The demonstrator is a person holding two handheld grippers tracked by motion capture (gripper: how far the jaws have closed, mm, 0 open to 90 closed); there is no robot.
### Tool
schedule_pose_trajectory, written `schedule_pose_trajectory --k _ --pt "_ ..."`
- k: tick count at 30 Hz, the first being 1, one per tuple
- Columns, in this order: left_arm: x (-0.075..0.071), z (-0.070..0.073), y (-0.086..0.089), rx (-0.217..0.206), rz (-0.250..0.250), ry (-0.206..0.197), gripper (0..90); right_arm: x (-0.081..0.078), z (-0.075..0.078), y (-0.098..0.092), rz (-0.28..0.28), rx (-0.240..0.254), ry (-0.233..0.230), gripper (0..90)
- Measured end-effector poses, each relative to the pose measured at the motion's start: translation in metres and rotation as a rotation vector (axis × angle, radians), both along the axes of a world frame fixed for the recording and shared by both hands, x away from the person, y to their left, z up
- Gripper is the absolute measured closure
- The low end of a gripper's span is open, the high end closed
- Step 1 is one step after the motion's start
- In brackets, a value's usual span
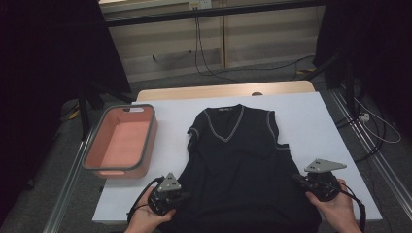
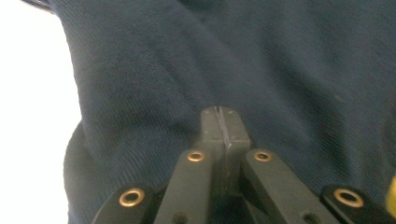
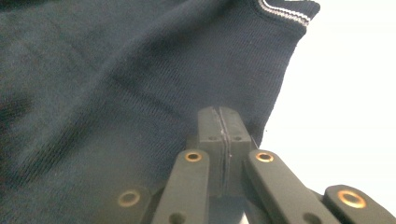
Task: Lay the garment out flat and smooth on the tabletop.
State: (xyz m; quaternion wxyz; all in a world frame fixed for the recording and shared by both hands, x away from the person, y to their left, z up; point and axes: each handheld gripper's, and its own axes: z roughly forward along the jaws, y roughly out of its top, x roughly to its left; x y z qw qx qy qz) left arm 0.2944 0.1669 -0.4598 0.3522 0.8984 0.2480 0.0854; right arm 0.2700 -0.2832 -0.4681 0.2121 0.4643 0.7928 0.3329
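Navy knit is what I have under both claws: a dark sleeveless vest lies flat on the white table, its long axis running straight away from me, V-neck at the far end and hem at the near edge between my 2 hands. My left gripper sits at the near left corner of the hem, my right gripper at the near right side seam, so each hand is on its own side and neither needs to cross. In the left gripper view the jaws are pressed together with no gap, tips resting on the vest; in the right gripper view the tips are likewise closed, just inside the vest's edge. I think each is pinching a bit of fabric, though I cannot see cloth between the pads. A pink bin stands well apart to the left, nearer my left hand. The coming move, I judge, runs along that long axis, hem towards neck.
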Motion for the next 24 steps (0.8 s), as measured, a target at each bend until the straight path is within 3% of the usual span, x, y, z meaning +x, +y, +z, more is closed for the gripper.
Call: schedule_pose_trajectory --k 3,9,15,17,20,24 --pt "-0.010 0.001 0.000 0.006 -0.008 0.000 90.0 -0.004 0.001 -0.001 0.011 -0.034 -0.003 89.9" --pt "-0.021 0.002 0.002 0.012 -0.023 0.017 90.0 -0.016 0.003 -0.010 -0.013 -0.055 -0.001 90.0" --pt "-0.034 0.004 0.005 -0.023 -0.042 0.047 90.0 -0.024 0.003 -0.023 -0.048 -0.041 0.000 90.0" --pt "-0.035 0.006 0.007 -0.044 -0.024 0.049 90.0 -0.024 0.003 -0.024 -0.051 -0.033 -0.003 90.0" --pt "-0.026 0.011 0.011 -0.080 0.002 0.014 88.0 -0.023 0.003 -0.023 -0.044 -0.014 -0.007 85.6" --pt "-0.004 0.018 0.011 -0.086 0.039 -0.066 63.4 -0.018 0.005 -0.023 -0.034 0.025 -0.024 70.2"
